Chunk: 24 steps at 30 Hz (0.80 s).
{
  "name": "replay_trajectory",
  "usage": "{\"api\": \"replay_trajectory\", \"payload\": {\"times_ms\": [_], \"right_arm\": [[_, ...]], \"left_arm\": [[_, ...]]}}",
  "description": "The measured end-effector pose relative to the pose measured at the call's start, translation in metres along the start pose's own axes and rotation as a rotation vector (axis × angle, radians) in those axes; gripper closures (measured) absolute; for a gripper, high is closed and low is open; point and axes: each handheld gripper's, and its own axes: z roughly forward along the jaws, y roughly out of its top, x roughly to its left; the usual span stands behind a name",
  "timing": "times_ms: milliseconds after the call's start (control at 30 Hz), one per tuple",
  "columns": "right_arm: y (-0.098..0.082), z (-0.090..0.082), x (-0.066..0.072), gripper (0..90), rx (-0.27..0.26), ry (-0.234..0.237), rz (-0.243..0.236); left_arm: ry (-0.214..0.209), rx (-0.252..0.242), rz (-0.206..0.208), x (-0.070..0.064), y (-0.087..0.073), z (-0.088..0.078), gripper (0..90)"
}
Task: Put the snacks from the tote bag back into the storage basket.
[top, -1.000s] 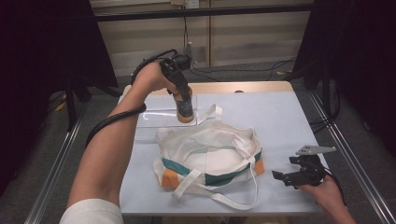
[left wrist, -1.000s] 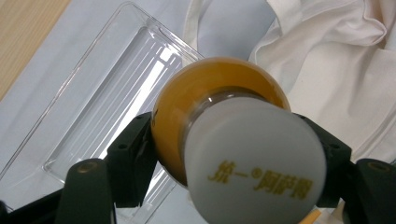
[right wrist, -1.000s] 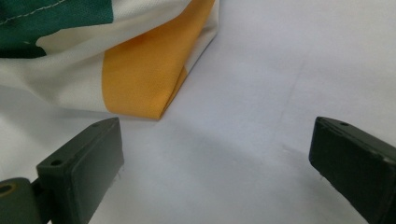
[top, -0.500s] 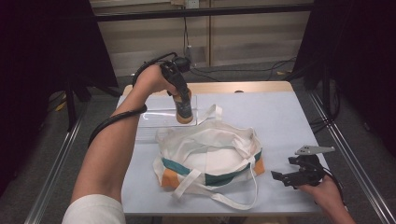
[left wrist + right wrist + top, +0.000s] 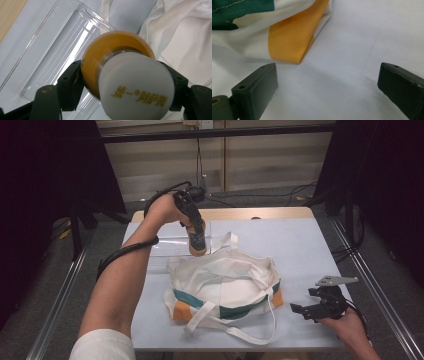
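On the pale blue desk, the left gripper clamps an upright orange-filled, white-capped bottle above the clear plastic tray, just behind the white canvas tote bag; the right gripper rests open beside the bag.

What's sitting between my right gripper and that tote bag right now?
Nothing: in the right gripper view, bare table runs from the open right gripper to the tote bag's orange corner. The high view shows the same gap.
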Motion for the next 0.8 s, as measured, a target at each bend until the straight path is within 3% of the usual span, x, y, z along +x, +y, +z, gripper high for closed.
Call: {"api": "replay_trajectory", "payload": {"times_ms": [600, 667, 800], "right_arm": [[0.0, -0.001, 0.001, 2.6, 0.001, 0.003, -0.004], [0.0, -0.001, 0.001, 2.6, 0.0, 0.003, -0.002], [0.0, 0.0, 0.002, 2.6, 0.001, 0.005, -0.007]], "left_arm": [[-0.006, 0.008, 0.02, -0.005, 0.0, 0.012, 30.6], [0.002, 0.013, 0.037, -0.004, 0.0, 0.013, 30.7], [-0.002, 0.003, 0.025, -0.006, 0.0, 0.016, 30.6]]}}
